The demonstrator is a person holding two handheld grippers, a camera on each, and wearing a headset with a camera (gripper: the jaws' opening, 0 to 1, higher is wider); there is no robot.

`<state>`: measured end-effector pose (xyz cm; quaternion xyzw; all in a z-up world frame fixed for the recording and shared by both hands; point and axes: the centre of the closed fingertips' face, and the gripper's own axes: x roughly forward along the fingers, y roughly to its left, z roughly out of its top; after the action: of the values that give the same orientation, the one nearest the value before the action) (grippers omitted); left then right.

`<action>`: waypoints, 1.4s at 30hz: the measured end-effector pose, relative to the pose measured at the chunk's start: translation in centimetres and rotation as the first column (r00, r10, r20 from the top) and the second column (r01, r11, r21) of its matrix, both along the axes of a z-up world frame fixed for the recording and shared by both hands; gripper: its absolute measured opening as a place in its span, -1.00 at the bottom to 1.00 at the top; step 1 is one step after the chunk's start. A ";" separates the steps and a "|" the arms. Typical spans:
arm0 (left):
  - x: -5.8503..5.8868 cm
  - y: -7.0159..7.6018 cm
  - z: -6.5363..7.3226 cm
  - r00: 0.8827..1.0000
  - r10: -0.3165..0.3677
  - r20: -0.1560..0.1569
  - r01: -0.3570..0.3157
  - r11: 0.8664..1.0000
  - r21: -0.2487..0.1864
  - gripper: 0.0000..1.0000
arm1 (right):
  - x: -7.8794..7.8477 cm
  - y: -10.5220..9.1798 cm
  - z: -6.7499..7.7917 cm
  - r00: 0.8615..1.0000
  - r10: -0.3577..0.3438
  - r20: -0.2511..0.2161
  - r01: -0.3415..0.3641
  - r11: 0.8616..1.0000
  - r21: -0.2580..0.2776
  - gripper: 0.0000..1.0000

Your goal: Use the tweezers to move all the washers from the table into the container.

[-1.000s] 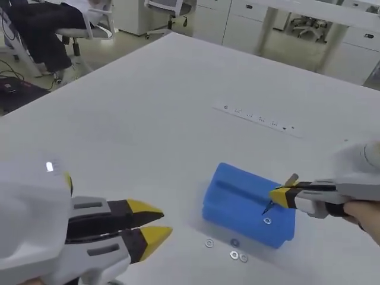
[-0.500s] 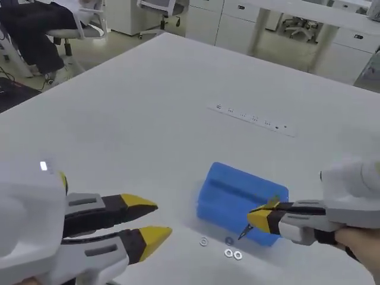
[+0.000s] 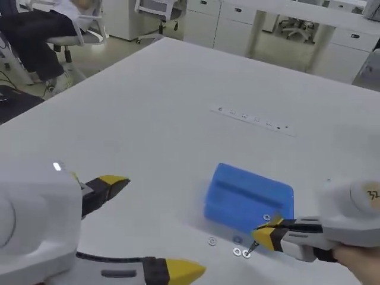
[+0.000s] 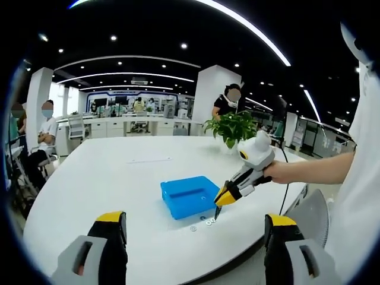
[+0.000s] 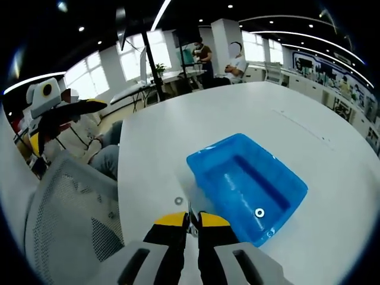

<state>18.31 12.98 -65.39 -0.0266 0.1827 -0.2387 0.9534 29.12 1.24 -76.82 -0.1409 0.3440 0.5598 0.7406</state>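
Right gripper (image 3: pixel 261 233) is low at the near edge of the blue container (image 3: pixel 246 196), jaws pressed together on the tweezers (image 3: pixel 250 248). The tweezers' tip is down among the loose washers (image 3: pixel 237 252) on the table (image 3: pixel 148 119), just in front of the container; whether it has one pinched, I can't tell. Four washers lie there in a small cluster, close to the container's near wall but outside it. One washer (image 5: pixel 259 212) sits inside the container, on its floor by the corner nearest the right gripper. Left gripper (image 3: pixel 166 224) is well off to the container's left, jaws spread wide with nothing between them. Beyond the container a thin pale strip (image 3: pixel 252 119) lies flat on the table; its marks are too small to read. A dark mark on the right gripper's white body is too blurred to read.
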 end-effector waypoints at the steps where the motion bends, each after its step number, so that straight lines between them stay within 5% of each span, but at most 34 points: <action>1: 0.0 0.2 0.1 1.000 -0.002 0.003 0.002 1.000 -0.007 0.98 | 0.1 -0.1 0.0 1.000 -0.011 0.003 0.011 1.000 0.002 -0.94; 21: -0.4 2.4 0.0 0.999 -0.036 0.020 0.036 0.999 -0.007 0.98 | -0.8 0.9 -0.5 0.997 -0.042 0.072 0.043 0.999 -0.022 -0.94; 31: -0.5 3.1 0.0 0.999 -0.033 0.027 0.033 0.999 -0.018 0.93 | -0.7 0.2 -0.4 0.990 -0.138 0.035 0.137 0.990 0.034 -0.96; 42: -0.8 3.2 0.0 0.999 -0.036 0.031 0.037 0.999 -0.024 0.93 | -0.3 0.2 4.5 0.977 -0.214 -0.010 0.212 0.961 0.178 -0.96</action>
<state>17.56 16.23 -65.41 -0.0311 0.1658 -0.2586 0.9511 28.77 1.42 -72.33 -0.0391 0.3022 0.5048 0.8077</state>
